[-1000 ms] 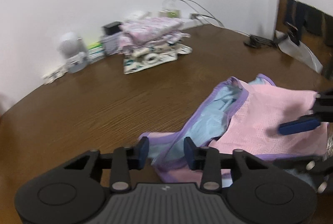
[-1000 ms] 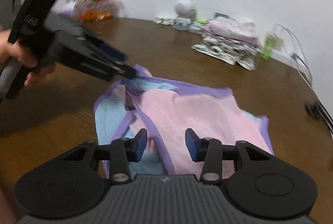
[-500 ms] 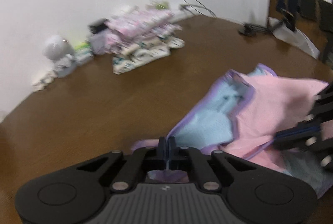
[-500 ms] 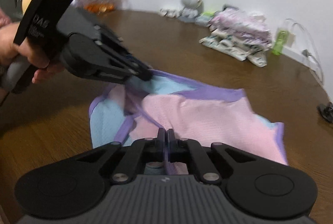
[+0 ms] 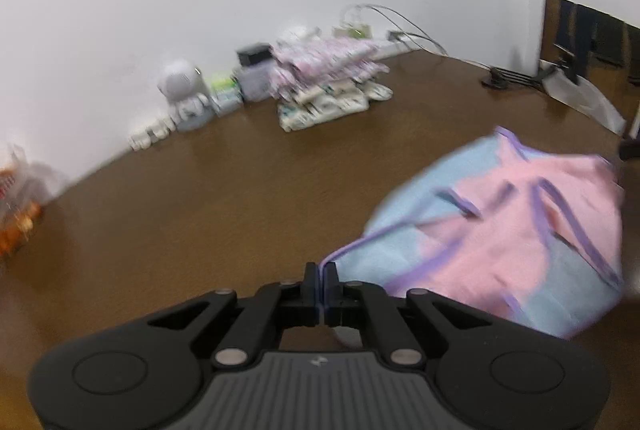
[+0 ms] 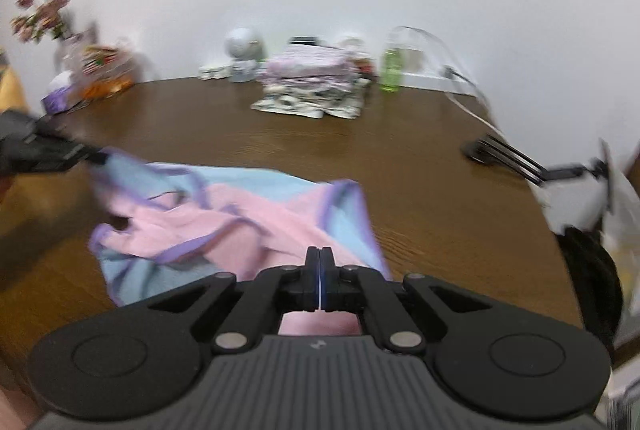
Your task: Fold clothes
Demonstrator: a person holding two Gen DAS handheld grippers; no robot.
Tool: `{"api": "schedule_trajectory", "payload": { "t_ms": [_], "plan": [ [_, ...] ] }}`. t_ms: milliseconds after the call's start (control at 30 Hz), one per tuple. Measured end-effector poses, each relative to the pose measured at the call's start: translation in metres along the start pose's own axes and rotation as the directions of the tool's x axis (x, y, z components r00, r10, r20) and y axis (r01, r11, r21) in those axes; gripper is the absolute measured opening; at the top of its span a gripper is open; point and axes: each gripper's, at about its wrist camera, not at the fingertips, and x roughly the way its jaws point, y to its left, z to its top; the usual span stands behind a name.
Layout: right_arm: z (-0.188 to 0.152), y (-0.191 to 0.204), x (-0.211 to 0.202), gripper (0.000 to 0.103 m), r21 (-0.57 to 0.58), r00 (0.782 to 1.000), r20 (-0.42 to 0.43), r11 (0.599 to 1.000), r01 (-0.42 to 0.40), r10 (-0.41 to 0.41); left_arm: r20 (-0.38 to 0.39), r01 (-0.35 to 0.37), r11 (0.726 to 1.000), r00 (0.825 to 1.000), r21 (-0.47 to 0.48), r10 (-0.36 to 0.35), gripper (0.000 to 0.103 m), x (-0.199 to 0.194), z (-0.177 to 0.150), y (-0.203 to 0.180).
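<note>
Both grippers point(image 5: 321, 276) point(image 6: 319, 262) were clamped on the unfolded garment point(image 6: 224, 218); a folded stack point(image 6: 310, 86) lay beyond.

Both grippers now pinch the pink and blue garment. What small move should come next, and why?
Probably lift and spread it flat. The left gripper and right gripper are each shut on an edge of the garment, which lies bunched on the table.

No readable text, labels or numbers anywhere.
</note>
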Motion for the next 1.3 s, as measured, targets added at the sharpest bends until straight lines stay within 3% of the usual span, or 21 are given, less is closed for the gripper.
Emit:
{"api": "schedule_trajectory", "payload": {
  "t_ms": [67, 167, 267, 300, 333, 400, 467, 567, 667, 733, 800, 967, 1067, 1300],
  "plan": [
    [-0.007, -0.007, -0.001, 0.0, 0.027, 1.0, -0.01, 1.0, -0.009, 0.009, -0.018, 0.026, 0.999, 1.0, 0.019, -0.025, 0.002, -0.004, -0.009, -0.009],
    [-0.01, 0.003, 0.003, 0.009, 0.031, 0.997, -0.017, 0.996, -0.08, 0.081, -0.017, 0.023, 0.999, 1.0, 0.04, -0.022, 0.012, -0.007, -0.007, -0.016],
    [-0.004, 0.026, 0.016, 0.03, 0.031, 0.984, -0.028, 0.984, -0.175, 0.176, 0.021, -0.001, 0.999, 1.0, 0.04, 0.0, 0.041, -0.009, 0.007, -0.016],
    [-0.002, 0.034, 0.022, 0.033, 0.037, 0.976, -0.037, 0.977, -0.212, 0.213, 0.034, 0.0, 0.999, 0.999, 0.052, -0.001, 0.051, -0.008, 0.012, -0.017],
    [0.0, 0.041, 0.028, 0.034, 0.044, 0.967, -0.045, 0.968, -0.248, 0.25, 0.04, 0.002, 0.998, 0.999, 0.065, -0.004, 0.051, -0.005, 0.017, -0.018],
    [0.002, 0.05, 0.048, 0.049, 0.102, 0.956, -0.087, 0.957, -0.272, 0.281, 0.034, 0.011, 0.995, 0.999, 0.095, -0.015, 0.051, 0.007, 0.028, -0.021],
    [0.003, 0.059, 0.068, 0.05, 0.165, 0.942, -0.13, 0.944, -0.287, 0.309, 0.014, 0.03, 0.991, 0.999, 0.128, -0.032, 0.051, 0.022, 0.036, -0.025],
    [0.002, 0.059, 0.084, 0.05, 0.274, 0.926, -0.129, 0.91, -0.311, 0.356, -0.028, 0.078, 0.982, 0.997, 0.169, -0.075, 0.05, 0.042, 0.041, -0.03],
    [0.004, 0.058, 0.092, 0.05, 0.318, 0.928, -0.111, 0.898, -0.305, 0.354, -0.073, 0.129, 0.972, 0.991, 0.199, -0.116, 0.036, 0.058, 0.039, -0.033],
    [0.004, 0.058, 0.097, 0.043, 0.335, 0.928, -0.105, 0.891, -0.306, 0.359, -0.097, 0.137, 0.967, 0.988, 0.215, -0.118, 0.007, 0.066, 0.036, -0.034],
    [0.004, 0.057, 0.101, 0.008, 0.35, 0.919, -0.105, 0.879, -0.323, 0.38, -0.1, 0.116, 0.967, 0.99, 0.228, -0.095, 0.002, 0.07, 0.033, -0.035],
    [0.01, 0.049, 0.085, 0.005, 0.333, 0.915, -0.038, 0.868, -0.368, 0.402, -0.047, 0.022, 0.982, 0.999, 0.185, -0.013, 0.001, 0.063, 0.034, -0.022],
    [0.017, 0.036, 0.061, 0.005, 0.322, 0.927, 0.035, 0.874, -0.364, 0.373, 0.0, -0.037, 0.989, 0.999, 0.142, 0.037, 0.001, 0.05, 0.041, -0.009],
    [0.047, -0.012, 0.002, 0.005, 0.3, 0.956, 0.191, 0.914, -0.273, 0.223, 0.096, -0.127, 0.989, 0.988, 0.076, 0.12, 0.001, 0.009, 0.062, 0.011]
  ]
}}
